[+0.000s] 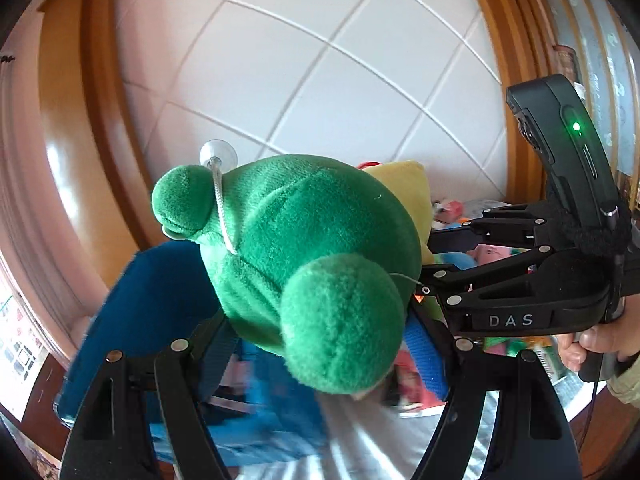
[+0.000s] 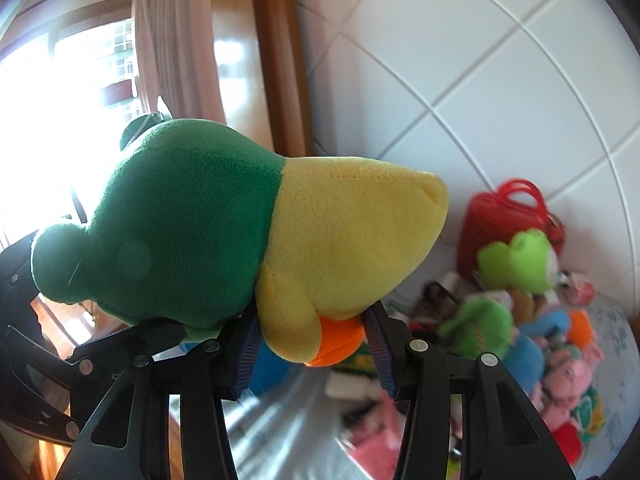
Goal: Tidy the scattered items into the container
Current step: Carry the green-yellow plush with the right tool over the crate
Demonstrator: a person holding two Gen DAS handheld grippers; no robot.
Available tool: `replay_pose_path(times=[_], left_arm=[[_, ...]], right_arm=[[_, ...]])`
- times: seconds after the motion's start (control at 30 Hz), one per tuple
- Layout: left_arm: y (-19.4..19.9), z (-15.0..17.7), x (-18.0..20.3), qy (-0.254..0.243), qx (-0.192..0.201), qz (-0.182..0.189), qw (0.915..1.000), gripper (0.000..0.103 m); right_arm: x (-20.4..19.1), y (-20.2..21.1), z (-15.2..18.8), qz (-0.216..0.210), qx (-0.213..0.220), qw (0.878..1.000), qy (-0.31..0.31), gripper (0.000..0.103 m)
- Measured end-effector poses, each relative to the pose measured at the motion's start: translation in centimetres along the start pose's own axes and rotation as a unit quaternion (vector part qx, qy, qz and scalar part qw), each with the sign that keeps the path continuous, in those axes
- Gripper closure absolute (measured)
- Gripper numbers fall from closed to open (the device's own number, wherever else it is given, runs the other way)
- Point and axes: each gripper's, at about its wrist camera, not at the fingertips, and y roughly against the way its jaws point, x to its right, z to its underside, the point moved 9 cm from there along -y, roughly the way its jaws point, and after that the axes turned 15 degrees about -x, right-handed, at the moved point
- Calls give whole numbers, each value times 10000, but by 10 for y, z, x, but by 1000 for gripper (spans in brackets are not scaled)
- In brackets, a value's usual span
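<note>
A green and yellow plush frog (image 1: 304, 248) with a suction cup on a cord (image 1: 218, 154) is held up in the air. My left gripper (image 1: 320, 344) is shut on its green head end. My right gripper (image 2: 310, 344) is shut on its yellow body and orange foot (image 2: 338, 340); the frog's body fills the right wrist view (image 2: 240, 232). The right gripper also shows in the left wrist view (image 1: 432, 280), reaching in from the right. A blue container (image 1: 160, 320) sits below the frog, blurred.
A pile of plush toys (image 2: 532, 320) and a red plastic case (image 2: 504, 220) lie on a patterned surface at the right. A white tiled wall (image 1: 320, 60) is behind. A wooden frame (image 1: 80, 120), curtain (image 2: 172, 40) and bright window are at the left.
</note>
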Motion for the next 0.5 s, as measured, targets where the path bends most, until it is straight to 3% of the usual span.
replay_pose_path(times=[0.17,0.3,0.5], left_arm=[[-12,-2,-67,268,-23,-263,9993,26],[-36,4,-121,619,-315,-297,9971,26],[-80,9,-180,669,-711,-271,9949,26]], right_arm=[[-41,-39,-57,-134,-253,9992,286,55],[-75,-79,-90,-152,-478,9971,572,55],[-107,-155,-127,-405,-1051,9925,466,57]])
